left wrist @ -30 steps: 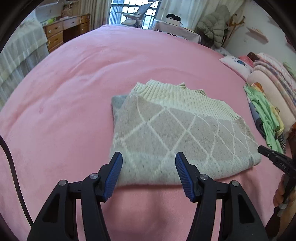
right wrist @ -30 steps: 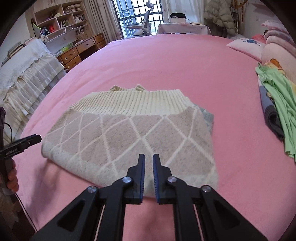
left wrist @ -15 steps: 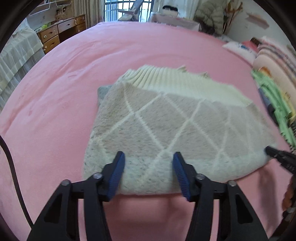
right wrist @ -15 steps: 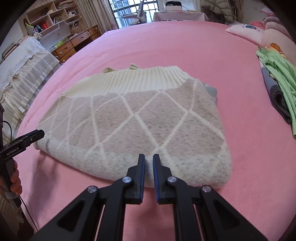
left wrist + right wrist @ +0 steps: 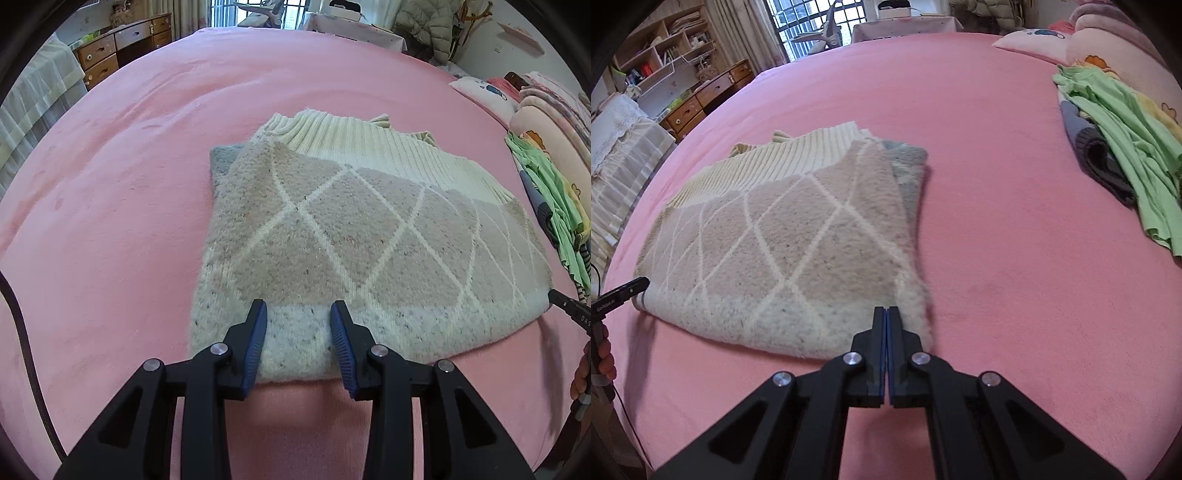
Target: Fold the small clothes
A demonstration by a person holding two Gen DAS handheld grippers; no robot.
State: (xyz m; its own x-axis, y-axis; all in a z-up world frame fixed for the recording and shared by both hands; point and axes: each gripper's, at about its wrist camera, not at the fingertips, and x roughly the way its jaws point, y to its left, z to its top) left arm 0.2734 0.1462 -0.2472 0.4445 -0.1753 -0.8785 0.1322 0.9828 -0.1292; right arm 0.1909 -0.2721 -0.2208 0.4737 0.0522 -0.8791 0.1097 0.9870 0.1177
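- The left claw [image 5: 298, 334] has just been closing, its jaws astride the sweater's [image 5: 369, 243] near hem but not yet pinching; it may catch only the top layer, so the fold slides apart.
- The right claw [image 5: 886, 325], clamped shut on nothing, sits at the sweater's near right corner; it could drag that corner askew.
- The sweater lies folded mid-bed [image 5: 147, 184], left of the green clothes [image 5: 1126, 155].

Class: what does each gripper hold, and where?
Nothing gripped: left gripper, fingers just closing, straddles the beige diamond-patterned knitted sweater at its near edge; right gripper, shut at a corner, empty.
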